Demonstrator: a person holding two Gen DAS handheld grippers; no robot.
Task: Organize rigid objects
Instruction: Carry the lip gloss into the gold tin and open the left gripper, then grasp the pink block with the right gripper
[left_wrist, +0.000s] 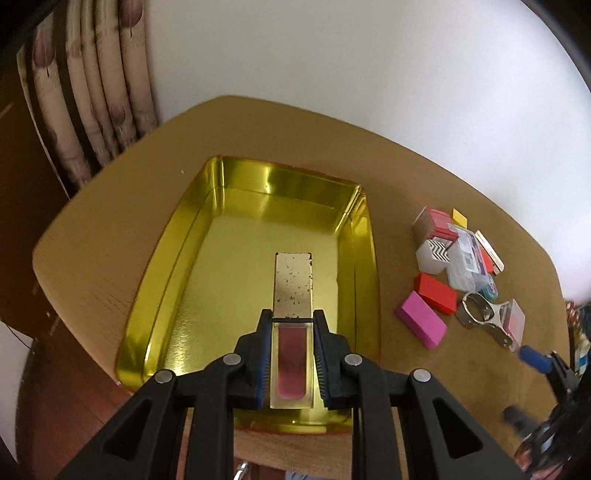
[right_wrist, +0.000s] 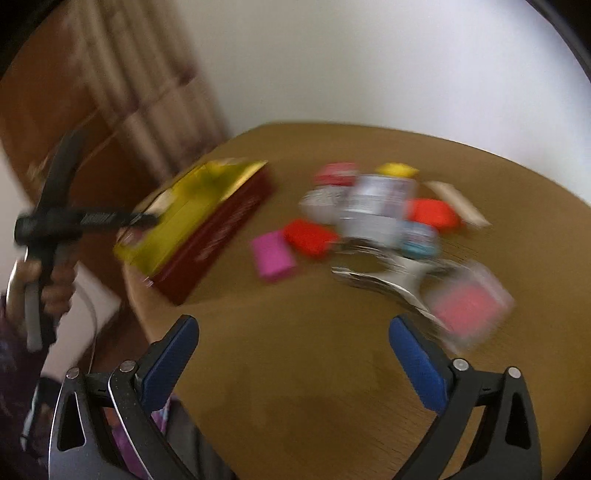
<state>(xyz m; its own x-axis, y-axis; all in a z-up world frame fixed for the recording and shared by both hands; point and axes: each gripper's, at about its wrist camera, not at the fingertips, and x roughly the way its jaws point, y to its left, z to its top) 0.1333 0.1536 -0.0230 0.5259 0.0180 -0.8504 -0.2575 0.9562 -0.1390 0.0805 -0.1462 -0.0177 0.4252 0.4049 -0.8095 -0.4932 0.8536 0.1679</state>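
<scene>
In my left gripper (left_wrist: 291, 354) the jaws are closed on a slim clear bottle (left_wrist: 292, 332) with deep pink liquid in its lower part and a speckled gold cap at its far end. The bottle lies lengthways between the blue pads, its long axis running straight away from me along the fingers, cap outermost. Beyond the cap, and directly beneath it, is the shiny gold tray (left_wrist: 166, 280), a deep rectangle whose long sides run the same way as the bottle. So the bottle is already lined up over the near half of the tray floor, and I judge that lowering and releasing it there is the move at hand. Nothing else lies in the tray. To the right of the tray, well apart from it on the brown table (left_wrist: 96, 258), sits the cluster of things not yet sorted: a pink block (left_wrist: 421, 325), a red block (left_wrist: 436, 293), small clear boxes, and a metal opener (left_wrist: 484, 317) nearest the right edge. My right gripper (right_wrist: 293, 354) has its jaws spread wide and hold nothing. That view is badly blurred, but the cluster lies ahead and slightly right of those jaws, with the pink block (right_wrist: 273, 256) to the left. I judge the right hand is the nearer one to that pile.
</scene>
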